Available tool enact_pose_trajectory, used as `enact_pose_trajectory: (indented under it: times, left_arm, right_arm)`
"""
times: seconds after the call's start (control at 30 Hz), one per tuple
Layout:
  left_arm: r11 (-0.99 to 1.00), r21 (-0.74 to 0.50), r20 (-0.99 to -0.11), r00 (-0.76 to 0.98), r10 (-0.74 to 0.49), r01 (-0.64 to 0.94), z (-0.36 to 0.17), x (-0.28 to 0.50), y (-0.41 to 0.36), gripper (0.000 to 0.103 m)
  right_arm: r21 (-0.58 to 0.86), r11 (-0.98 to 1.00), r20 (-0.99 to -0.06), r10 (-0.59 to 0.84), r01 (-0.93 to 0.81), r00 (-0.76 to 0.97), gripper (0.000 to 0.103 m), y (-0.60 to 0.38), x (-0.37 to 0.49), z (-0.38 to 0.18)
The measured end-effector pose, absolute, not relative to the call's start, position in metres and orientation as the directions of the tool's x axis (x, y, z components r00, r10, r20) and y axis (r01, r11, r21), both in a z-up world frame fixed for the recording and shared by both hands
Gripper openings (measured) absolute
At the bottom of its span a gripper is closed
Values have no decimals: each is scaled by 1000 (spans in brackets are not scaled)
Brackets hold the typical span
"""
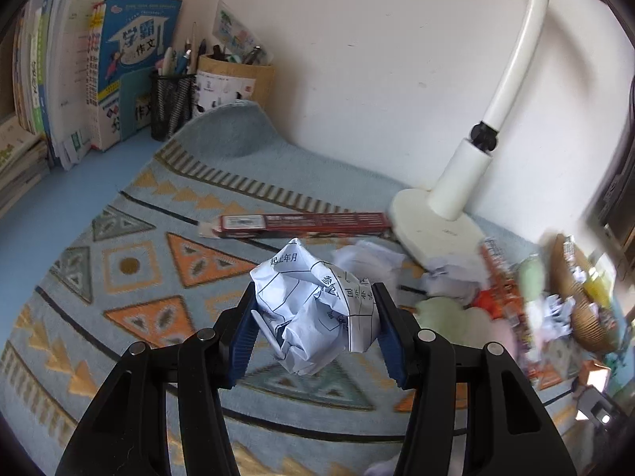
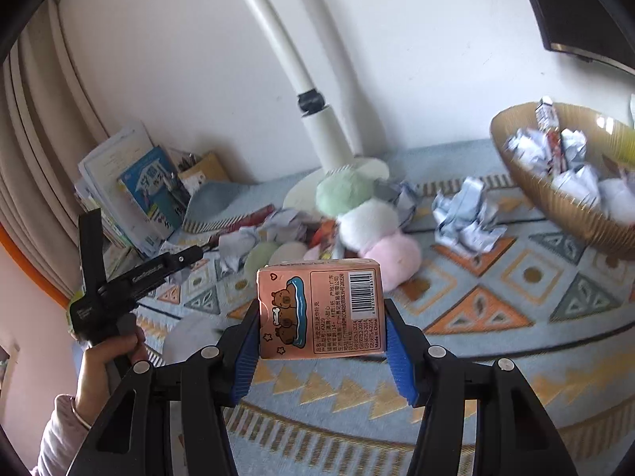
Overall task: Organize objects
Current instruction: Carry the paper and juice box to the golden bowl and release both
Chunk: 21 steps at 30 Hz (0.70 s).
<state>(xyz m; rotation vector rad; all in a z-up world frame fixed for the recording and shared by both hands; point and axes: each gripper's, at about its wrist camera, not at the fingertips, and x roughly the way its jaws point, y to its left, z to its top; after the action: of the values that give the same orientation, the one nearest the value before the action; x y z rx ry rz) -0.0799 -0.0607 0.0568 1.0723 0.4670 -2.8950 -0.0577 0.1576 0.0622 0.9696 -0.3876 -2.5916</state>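
My left gripper (image 1: pixel 315 309) is shut on a crumpled ball of printed white paper (image 1: pixel 313 309) and holds it above the patterned mat (image 1: pixel 139 277). My right gripper (image 2: pixel 319 317) is shut on a small pink box (image 2: pixel 321 309) with a bear drawing and a barcode, held above the mat (image 2: pixel 496 297). A brown wicker basket (image 2: pixel 555 206) at the right holds several crumpled papers; it also shows blurred in the left wrist view (image 1: pixel 583 297). Loose crumpled paper (image 2: pixel 464 218) and pastel plush balls (image 2: pixel 369 218) lie on the mat. The left gripper (image 2: pixel 198 252) shows in the right wrist view.
A white desk lamp (image 1: pixel 456 190) stands at the back by the wall. A long dark red box (image 1: pixel 301 224) lies in front of it. Books (image 1: pixel 127 71) and pen holders (image 1: pixel 170 103) stand at the back left. The mat's far corner (image 1: pixel 234 131) is curled up.
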Motion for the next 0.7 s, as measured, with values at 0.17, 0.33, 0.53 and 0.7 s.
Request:
enact_pose_trajectory:
  times: [0.17,0.33,0.53,0.7]
  left_arm:
    - [-963,-265,-604,-788,124,52,86,-85,-20,51]
    - [-964,-250,-558,-800,221,-92,118,-101,45,52]
    - [-940,-228,-521,-783,339,-255,140,-117,124,52]
    - [-912,-195,-521,-750,409,-361,143,-126,183,52]
  right_arm:
    - [346,-914,-555,-382,212,-739,55,186,-66,85]
    - [352,-923,-522,-329,153,-787,55,234,-78,112]
    - [350,-936,-500,-220,37,-838,55,291,-101,138]
    - [331,-943,-494,-133,-44,-859,55,331,-116,149]
